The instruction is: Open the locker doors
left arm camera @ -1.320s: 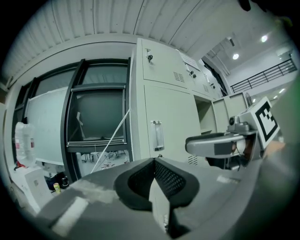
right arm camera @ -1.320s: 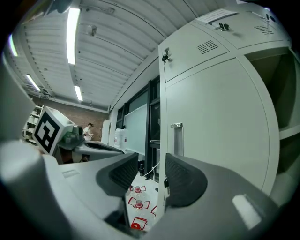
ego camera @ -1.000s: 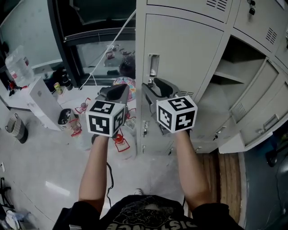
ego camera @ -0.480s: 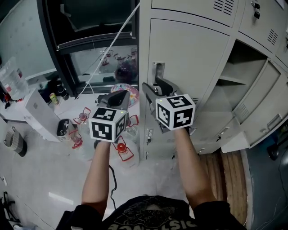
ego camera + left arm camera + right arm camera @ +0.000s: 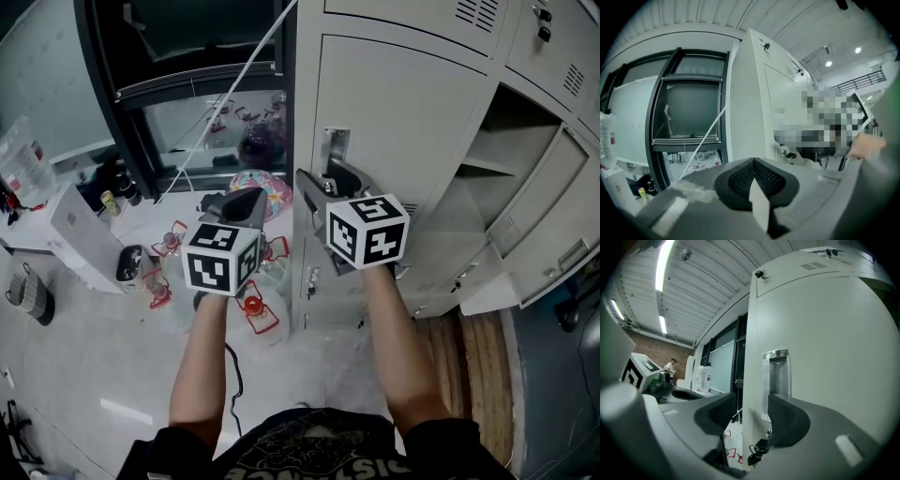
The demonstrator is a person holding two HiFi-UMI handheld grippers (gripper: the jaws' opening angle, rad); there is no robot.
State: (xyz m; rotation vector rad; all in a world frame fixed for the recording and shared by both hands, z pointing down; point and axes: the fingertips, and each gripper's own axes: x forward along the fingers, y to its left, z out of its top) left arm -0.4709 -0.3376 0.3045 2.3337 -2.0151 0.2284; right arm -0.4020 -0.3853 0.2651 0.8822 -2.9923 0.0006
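The closed grey locker door [image 5: 403, 122] has a chrome handle recess [image 5: 335, 148] near its left edge, seen close up as the handle recess [image 5: 777, 376] in the right gripper view. A key [image 5: 757, 451] hangs in the lock below it. My right gripper [image 5: 323, 178] is open just under the recess. The door's left edge stands between its pads [image 5: 790, 416] without being pressed. My left gripper [image 5: 246, 195] is held to the left of the locker, in front of the window, shut on nothing, and its pads [image 5: 740, 180] meet.
To the right, another locker compartment [image 5: 506, 150] stands open with its door [image 5: 553, 225] swung out. A dark-framed window [image 5: 187, 84] with a white cord [image 5: 225, 103] is at the left. Red-and-white items [image 5: 253, 309], bottles and a white box [image 5: 80, 220] lie below.
The view has shifted closer to the locker. My right gripper has come up to the door's left edge under the handle recess. The left gripper has stayed beside it.
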